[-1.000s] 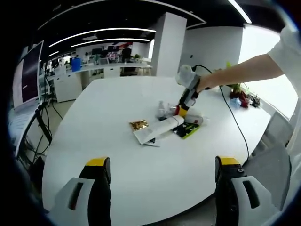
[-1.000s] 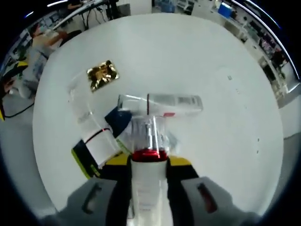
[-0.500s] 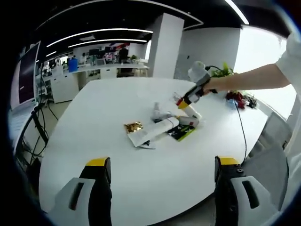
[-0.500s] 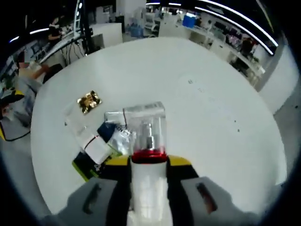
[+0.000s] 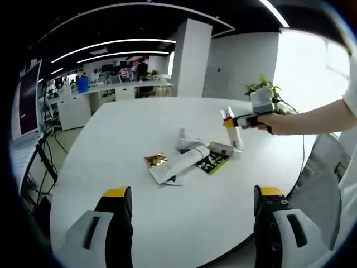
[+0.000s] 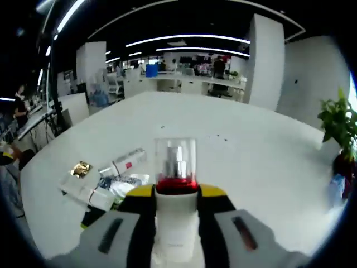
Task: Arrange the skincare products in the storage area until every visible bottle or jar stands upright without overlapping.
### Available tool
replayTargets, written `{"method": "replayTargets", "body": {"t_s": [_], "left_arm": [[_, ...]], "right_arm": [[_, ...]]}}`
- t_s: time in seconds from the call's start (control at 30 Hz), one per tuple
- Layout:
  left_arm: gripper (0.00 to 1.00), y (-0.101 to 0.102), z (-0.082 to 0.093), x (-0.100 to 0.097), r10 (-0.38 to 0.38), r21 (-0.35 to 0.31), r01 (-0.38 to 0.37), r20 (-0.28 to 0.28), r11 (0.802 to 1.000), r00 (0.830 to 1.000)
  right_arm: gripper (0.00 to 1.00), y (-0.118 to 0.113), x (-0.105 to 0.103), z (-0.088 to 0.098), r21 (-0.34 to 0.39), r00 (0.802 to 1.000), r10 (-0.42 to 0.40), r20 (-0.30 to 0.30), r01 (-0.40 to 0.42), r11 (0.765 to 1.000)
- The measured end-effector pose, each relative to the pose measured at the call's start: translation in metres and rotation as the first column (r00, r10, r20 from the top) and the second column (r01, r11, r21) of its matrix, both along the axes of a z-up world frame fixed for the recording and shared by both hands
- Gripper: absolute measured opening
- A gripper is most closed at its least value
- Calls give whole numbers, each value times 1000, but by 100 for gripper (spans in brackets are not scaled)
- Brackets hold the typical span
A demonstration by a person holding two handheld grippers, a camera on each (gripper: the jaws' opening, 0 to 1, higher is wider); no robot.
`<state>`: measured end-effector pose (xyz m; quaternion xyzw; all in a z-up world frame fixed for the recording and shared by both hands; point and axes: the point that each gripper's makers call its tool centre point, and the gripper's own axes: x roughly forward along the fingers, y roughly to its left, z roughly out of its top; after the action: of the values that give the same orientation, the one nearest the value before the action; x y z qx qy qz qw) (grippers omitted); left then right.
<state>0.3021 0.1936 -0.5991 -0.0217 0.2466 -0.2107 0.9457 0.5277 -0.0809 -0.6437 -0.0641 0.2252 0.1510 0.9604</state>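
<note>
Held between the yellow-tipped jaws of the right hand-held gripper: a white pump bottle with a red collar and clear plastic cap, upright, pump head visible through the cap. Bottle's lower body cut off at the bottom of the right gripper view, so base not visible. Seen again in the left gripper view, where the right hand-held gripper comes in from the right with the bottle near the right end of the pile; cannot tell whether its base touches the desk or hangs just above it.

Left hand-held gripper with jaws set wide apart, nothing between them, well back from the pile at the near edge of the round white desk.

Pile near the middle of the desk, items overlapping and lying flat: a gold foil sachet at the left end, a long white tube or box lying on its side, a black and green flat packet partly beneath, a small clear-topped bottle behind. Labels too small to read; what lies under the white tube hidden.

Wide bare desk surface all around the pile, especially toward the far side and in front of the left jaws. A green potted plant at the desk's right edge.
</note>
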Motion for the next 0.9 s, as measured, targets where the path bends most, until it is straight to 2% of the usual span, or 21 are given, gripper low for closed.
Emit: {"method": "replayTargets", "body": {"t_s": [0.13,0.27,0.4,0.57,0.9], "left_arm": [[89,-4,3,-1,-9,1,9,7,1000,1000],[89,-8,4,-3,-24,4,24,7,1000,1000],[89,-13,5,-3,-38,3,37,9,999,999],[89,-20,5,-1,-57,-1,57,16,998,998],[89,-24,6,0,-75,-4,75,24,997,997]], "right_arm": [[28,-17,-17,5,64,991,-109,73,105,992],[27,-22,-24,8,75,988,-121,94,114,991],[27,-28,-26,11,53,983,-133,129,127,990],[28,-34,-35,11,82,971,-186,151,175,981],[28,-33,-50,12,79,952,-242,186,231,970]]}}
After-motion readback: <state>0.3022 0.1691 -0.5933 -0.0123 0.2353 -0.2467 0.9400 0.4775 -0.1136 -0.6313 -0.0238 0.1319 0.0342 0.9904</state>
